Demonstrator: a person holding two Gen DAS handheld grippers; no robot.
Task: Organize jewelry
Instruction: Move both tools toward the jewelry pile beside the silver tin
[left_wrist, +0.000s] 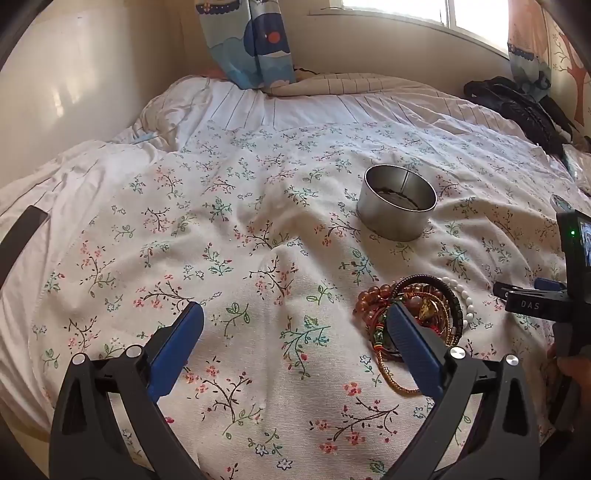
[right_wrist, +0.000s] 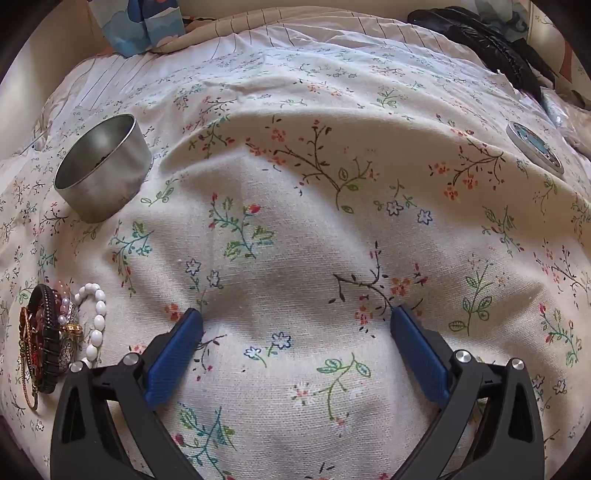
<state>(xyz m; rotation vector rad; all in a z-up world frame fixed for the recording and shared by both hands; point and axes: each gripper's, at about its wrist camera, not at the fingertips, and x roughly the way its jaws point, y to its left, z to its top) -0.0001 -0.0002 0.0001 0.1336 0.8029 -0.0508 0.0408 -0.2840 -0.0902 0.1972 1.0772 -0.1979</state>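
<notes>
One round metal tin stands open on the bed, one lid well apart. One heap of bracelets lies near the bed's front edge. Left gripper and right gripper gape wide, fingers empty.

tin sits on bedspread, jewelry pile nearer the camera at its 6 o'clock, apart. lid on bedspread, well off at tin's 3 o'clock.

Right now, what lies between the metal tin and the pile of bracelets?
Nothing but bare floral bedspread between the round metal tin and the pile of bracelets; both wrist views show it.
</notes>
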